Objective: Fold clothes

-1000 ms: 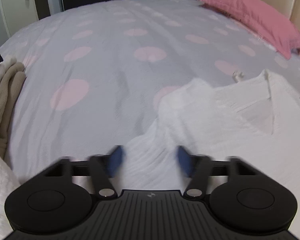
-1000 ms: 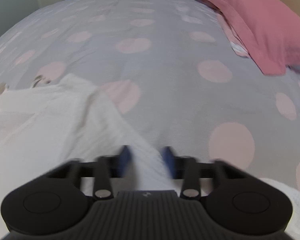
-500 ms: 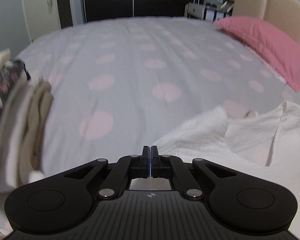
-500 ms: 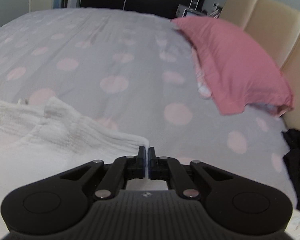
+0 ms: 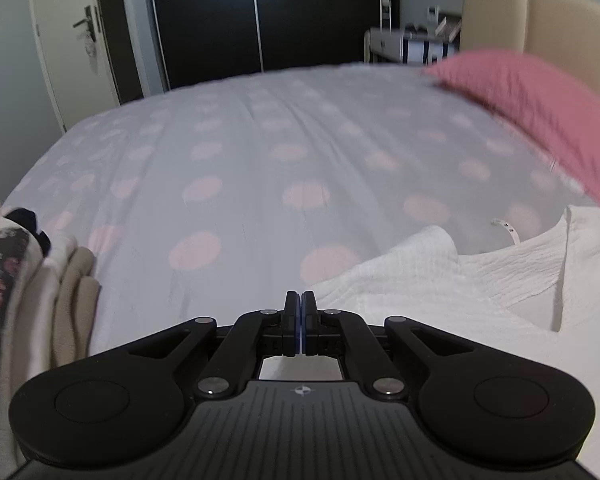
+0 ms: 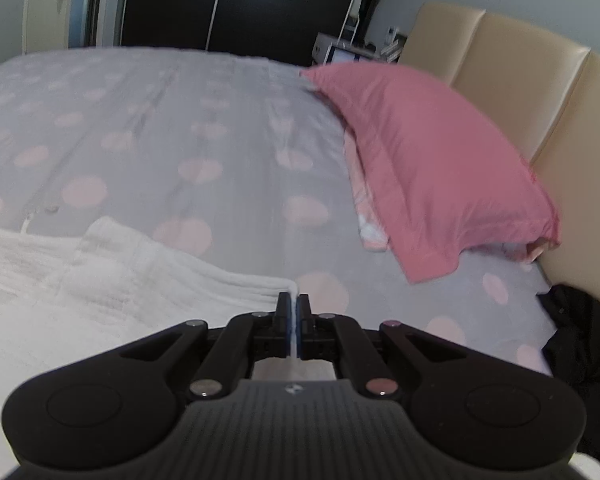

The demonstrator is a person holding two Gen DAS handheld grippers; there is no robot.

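Both grippers pinch the white top on the bed

The left gripper (image 5: 301, 300) and right gripper (image 6: 293, 302) each squeeze an edge of the white top (image 5: 440, 280). Only the left view shows the pile of clothes (image 5: 28, 280); only the right shows a black cloth (image 6: 580, 340).

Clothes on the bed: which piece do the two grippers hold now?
The white textured garment, spread beside the pink pillow. The folded pile at the left edge and the black garment lie untouched.
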